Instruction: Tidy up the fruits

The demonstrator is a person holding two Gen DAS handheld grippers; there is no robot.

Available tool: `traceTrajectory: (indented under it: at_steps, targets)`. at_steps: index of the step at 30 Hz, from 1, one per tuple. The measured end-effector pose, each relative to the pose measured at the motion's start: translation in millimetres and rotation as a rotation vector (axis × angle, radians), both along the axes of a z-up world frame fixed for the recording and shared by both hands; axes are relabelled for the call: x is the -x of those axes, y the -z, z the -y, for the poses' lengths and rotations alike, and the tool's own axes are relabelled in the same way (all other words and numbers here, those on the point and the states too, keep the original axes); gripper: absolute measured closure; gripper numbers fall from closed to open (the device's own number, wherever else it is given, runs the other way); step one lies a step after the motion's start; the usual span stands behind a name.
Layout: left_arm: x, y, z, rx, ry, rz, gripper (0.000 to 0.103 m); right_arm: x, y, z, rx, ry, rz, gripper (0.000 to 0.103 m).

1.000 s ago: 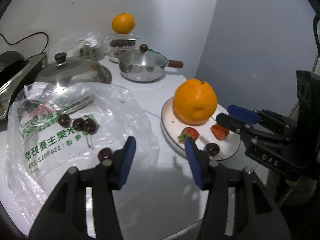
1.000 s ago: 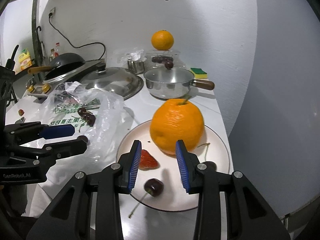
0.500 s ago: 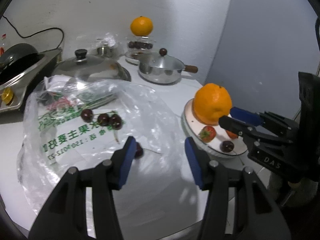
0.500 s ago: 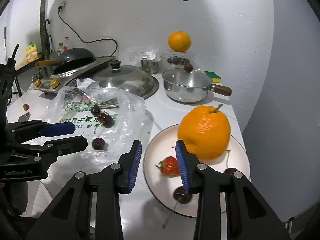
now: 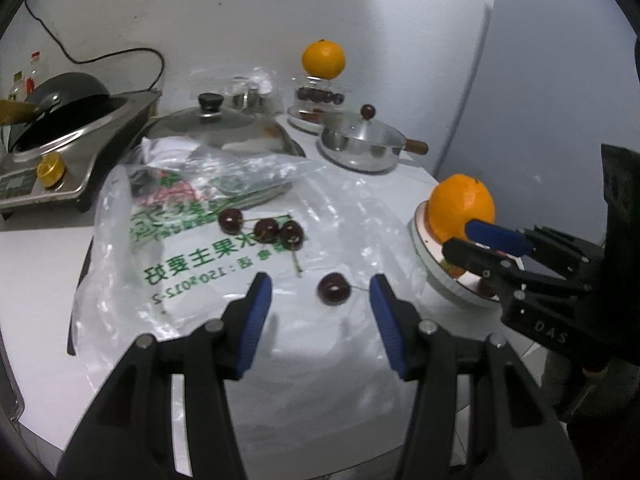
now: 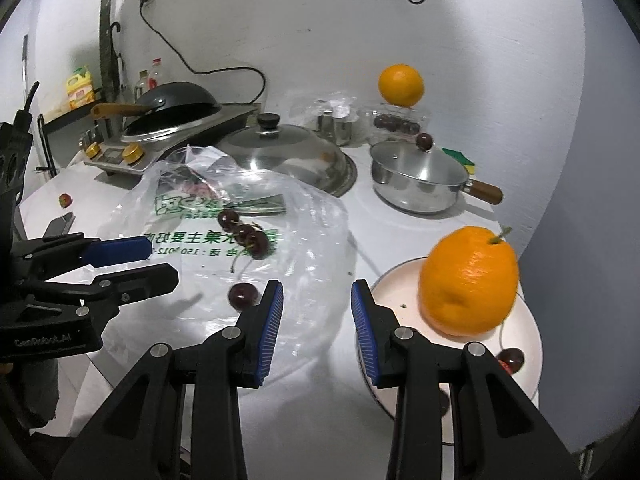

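The left gripper (image 5: 320,300) is hanging spread and empty, lining up on a loose cherry (image 5: 334,288) lying on the plastic bag (image 5: 200,280), probably headed for the plate (image 6: 394,292) holding the orange (image 6: 468,280). The right gripper (image 6: 316,316) is parted too, carrying nothing.

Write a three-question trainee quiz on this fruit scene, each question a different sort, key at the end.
1. True or false: the single cherry lies on the plastic bag.
2. What stands on the plate? A) an orange B) a pan lid C) a bottle
3. Fill in: the left gripper holds ____.

Key: 1 true. 2 A, the orange. 3 nothing; it is open, and the cherry lies beyond its fingertips.
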State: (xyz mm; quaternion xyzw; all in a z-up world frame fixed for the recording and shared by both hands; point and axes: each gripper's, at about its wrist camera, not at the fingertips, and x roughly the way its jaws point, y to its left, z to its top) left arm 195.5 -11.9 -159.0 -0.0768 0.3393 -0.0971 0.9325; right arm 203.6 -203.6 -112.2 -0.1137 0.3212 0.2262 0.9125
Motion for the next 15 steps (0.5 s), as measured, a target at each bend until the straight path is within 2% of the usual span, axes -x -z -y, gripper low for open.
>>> traceTrajectory:
  at_steps: [15]
  targets:
    - [7, 17, -44, -0.01, -0.064, -0.022, 0.05, -2, 23, -47, 0.007, -0.072, -0.053, 0.065]
